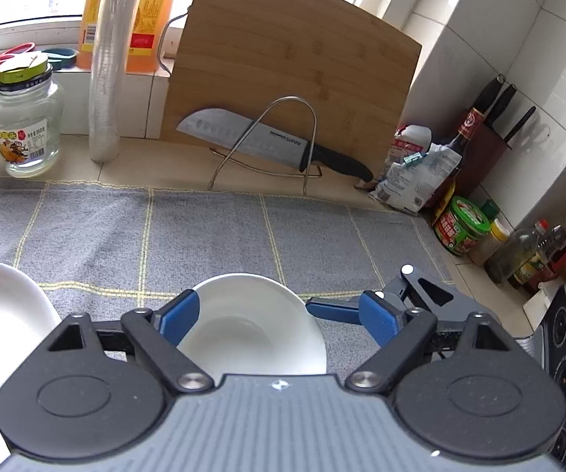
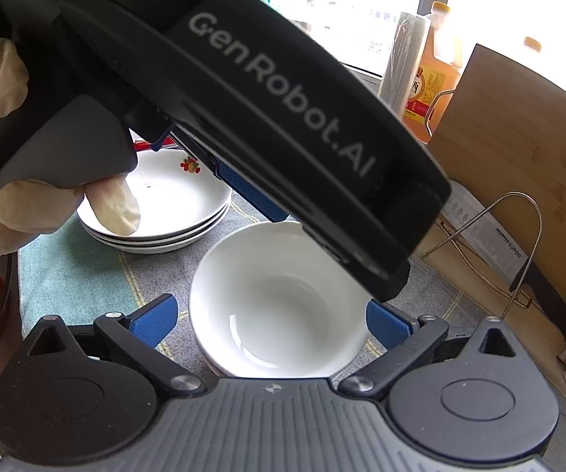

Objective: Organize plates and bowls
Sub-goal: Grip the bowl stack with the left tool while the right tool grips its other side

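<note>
On my left wrist view, far left, the rim of a shallow white plate sits on the grey checked cloth with yellow lines. Behind it, a clear glass jar with a green lid stands on the beige counter beside a roll of clear plastic film, and an orange oil bottle is up on the windowsill. Moving to centre: a round white ceramic bowl rests upright on the cloth, right between my left gripper fingers. The jaws are spread wide, the left blue pad at the bowl's rim and the right one well clear, nothing clamped. Behind, a big bamboo cutting board leans on the wall, with a steel knife with a black handle lying in a wire rack. Right of that, sauce bottles and jars cluster in the tiled corner.

Over to my right wrist view: at left, a gloved hand holds the black body of the other gripper, which crosses the frame diagonally. Under it, a stack of white plates with a small fruit print sits on the cloth. The white bowl is just right of the stack, apart from it, centred between my right gripper pads. Those jaws are wide open too, both blue pads standing off the bowl, gripping nothing.
</note>
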`<state>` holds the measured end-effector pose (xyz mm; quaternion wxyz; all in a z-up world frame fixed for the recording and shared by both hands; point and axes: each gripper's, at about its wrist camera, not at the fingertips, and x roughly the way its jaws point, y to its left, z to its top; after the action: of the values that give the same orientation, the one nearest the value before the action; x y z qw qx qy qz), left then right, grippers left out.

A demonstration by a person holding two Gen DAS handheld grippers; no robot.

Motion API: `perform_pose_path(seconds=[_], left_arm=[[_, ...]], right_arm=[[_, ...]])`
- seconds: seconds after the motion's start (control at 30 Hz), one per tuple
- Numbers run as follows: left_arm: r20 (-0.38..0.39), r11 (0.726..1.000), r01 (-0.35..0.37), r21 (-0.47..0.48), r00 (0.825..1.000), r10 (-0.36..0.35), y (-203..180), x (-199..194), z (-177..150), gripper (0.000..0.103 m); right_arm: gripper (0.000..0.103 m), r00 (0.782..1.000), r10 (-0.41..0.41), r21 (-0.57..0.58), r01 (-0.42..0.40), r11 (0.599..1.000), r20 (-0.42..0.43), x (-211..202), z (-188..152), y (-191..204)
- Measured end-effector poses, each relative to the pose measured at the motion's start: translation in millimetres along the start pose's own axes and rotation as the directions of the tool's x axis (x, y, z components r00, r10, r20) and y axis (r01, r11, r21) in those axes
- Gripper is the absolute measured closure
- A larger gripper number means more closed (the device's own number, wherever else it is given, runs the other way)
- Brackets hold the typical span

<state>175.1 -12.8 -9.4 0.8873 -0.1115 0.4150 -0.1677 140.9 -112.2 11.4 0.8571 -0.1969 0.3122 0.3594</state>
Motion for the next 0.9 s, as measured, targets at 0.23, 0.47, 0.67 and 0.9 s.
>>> perform_pose_path(seconds=[0.23, 0.47, 0.67, 0.9], left_arm=[[-0.032, 1.0, 0.012, -0.01, 0.999, -0.012, 7.1, 13.8, 1.6, 0.015], [-0.002, 1.0, 0.003, 0.006, 1.0, -0.003, 3.6, 6.6, 5.4, 0.015], [0.135, 0.989, -0.071, 0.129, 0.989, 0.054, -1.5, -24.2, -1.5, 0.007], [0.121, 0.962, -0.093, 0.255, 0.991, 0.063, 19.2, -47.5, -33.3, 0.003]], right_arm=[[0.0, 1.0, 0.005, 0.032, -0.005, 0.999, 0.001, 1.2, -0.4, -5.0], [0.0, 1.0, 0.019, 0.042, -0.019, 0.999, -0.005, -0.5, -1.1, -10.8], [0.0, 1.0, -0.006, 0.033, 0.006, 0.999, 0.005, -16.1, -0.1, -11.0], [0.0, 0.993, -0.072, -0.01, 0.071, 0.997, -0.097, -21.4, -17.6, -7.5]])
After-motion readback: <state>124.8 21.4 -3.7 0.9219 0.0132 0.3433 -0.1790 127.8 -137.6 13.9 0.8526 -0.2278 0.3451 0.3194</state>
